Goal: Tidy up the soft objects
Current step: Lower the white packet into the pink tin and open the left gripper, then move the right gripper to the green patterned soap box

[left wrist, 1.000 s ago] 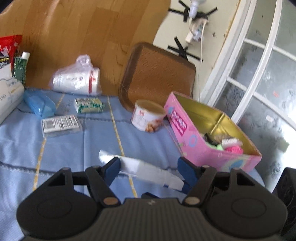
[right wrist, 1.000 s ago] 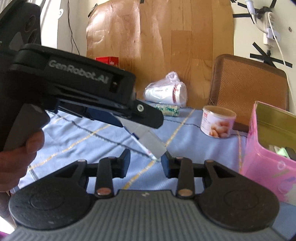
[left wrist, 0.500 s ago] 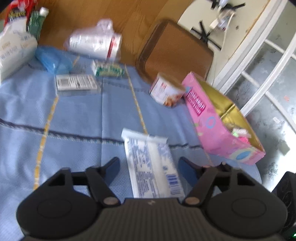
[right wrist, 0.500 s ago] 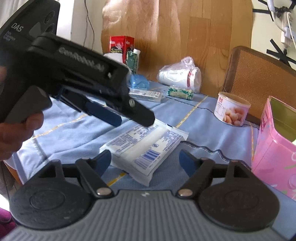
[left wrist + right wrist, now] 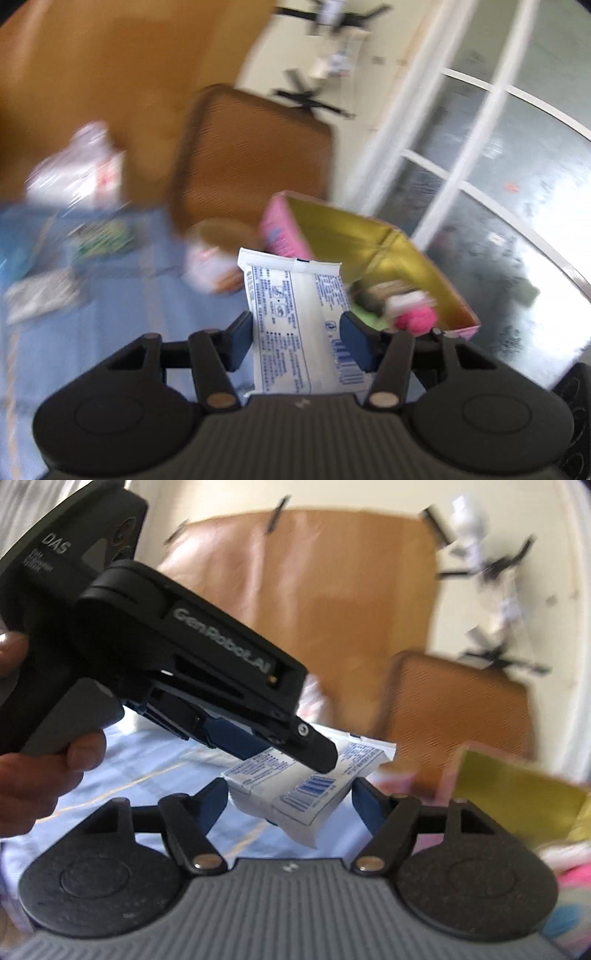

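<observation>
The left claw is closing on the white packet, pinching it and holding it up above the blue counter, near the pink box (blurry here). The right claw is spread, closing, with the packet between its fingers.

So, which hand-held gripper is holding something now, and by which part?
The left hand-held gripper, jaws closing, holds the white soft packet with blue print by its two long sides, near its barcode end.
</observation>
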